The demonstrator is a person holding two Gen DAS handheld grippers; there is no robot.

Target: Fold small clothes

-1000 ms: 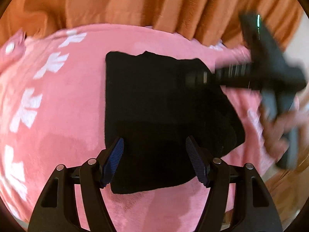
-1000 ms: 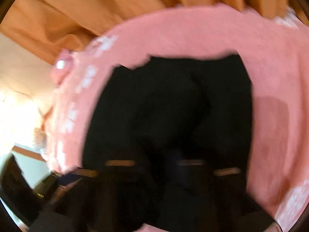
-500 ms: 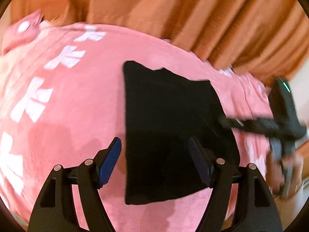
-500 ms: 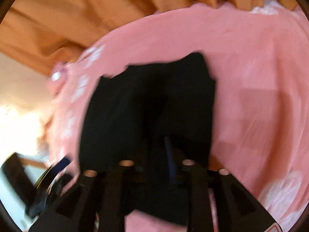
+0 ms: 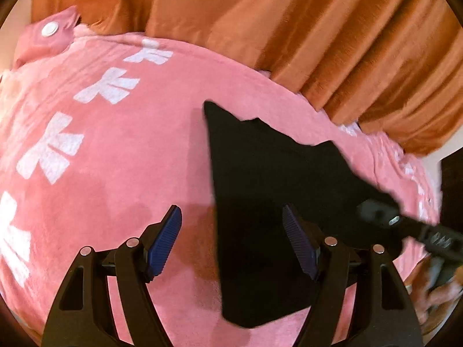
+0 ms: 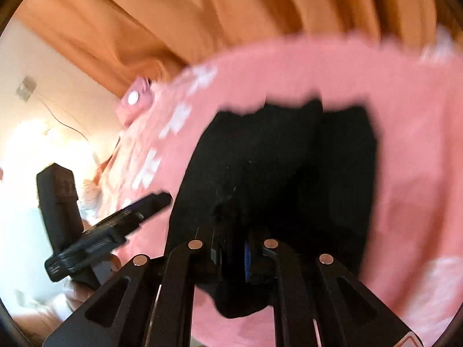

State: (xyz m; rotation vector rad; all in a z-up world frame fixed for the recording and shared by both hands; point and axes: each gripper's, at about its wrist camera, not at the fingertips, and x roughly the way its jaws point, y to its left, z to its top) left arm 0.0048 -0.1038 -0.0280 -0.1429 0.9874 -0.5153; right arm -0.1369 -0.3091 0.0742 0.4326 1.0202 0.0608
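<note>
Right tool (image 6: 231,256) is pinching the black garment's (image 5: 275,190) near right edge; left tool (image 5: 231,241), spread wide, hovers over its left edge on the pink blanket (image 5: 115,173).

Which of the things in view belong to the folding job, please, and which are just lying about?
Job:
black garment
right hand-held gripper, shut on its edge
left hand-held gripper, open

Just there:
pink blanket
orange curtain

Black cloth (image 5: 277,190) on a pink blanket (image 5: 121,173) with white bow shapes (image 5: 50,151), orange curtain (image 5: 289,23) behind, black tool arms with dark blue ribbed pads (image 5: 165,241), cream wall (image 6: 52,66).
</note>
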